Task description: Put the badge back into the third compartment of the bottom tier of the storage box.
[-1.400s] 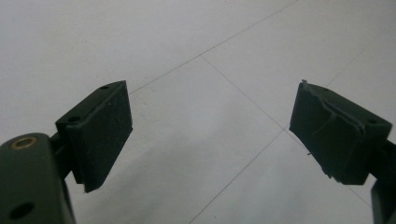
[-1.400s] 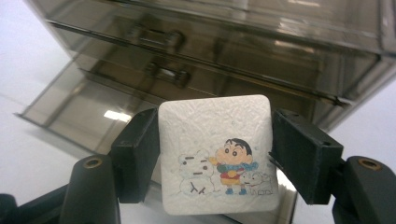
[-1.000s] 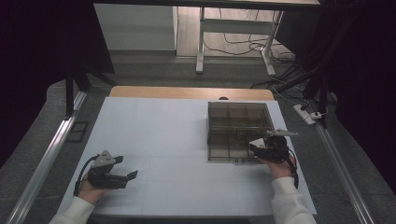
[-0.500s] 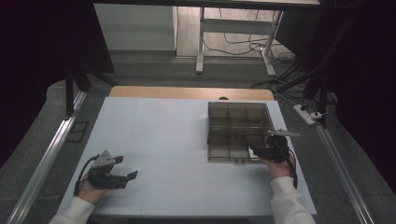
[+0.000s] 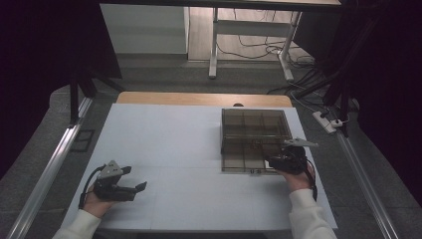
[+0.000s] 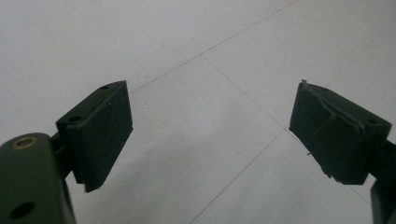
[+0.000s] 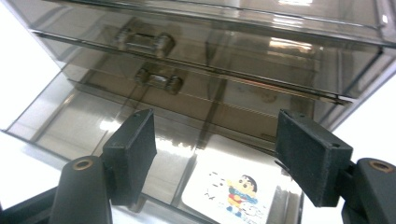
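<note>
A smoky clear drawer box (image 5: pixel 256 130) stands on the right half of the white table. Its lowest drawer (image 7: pixel 70 126) is pulled out toward me. A white card with a cartoon figure (image 7: pixel 229 193) lies flat in that drawer's front right compartment. My right gripper (image 5: pixel 272 162) (image 7: pixel 215 149) hovers just above the card at the box's front right corner. Its jaws have just opened from shut and eased in slightly; they stand open with nothing between them. My left gripper (image 5: pixel 134 178) (image 6: pixel 210 126) rests open near the table's front left, over bare tabletop.
Two closed drawers with small bar handles (image 7: pixel 142 42) sit above the open one. The white table (image 5: pixel 169 144) has a wooden strip along its far edge. A desk frame and floor cables (image 5: pixel 278 50) lie beyond the table.
</note>
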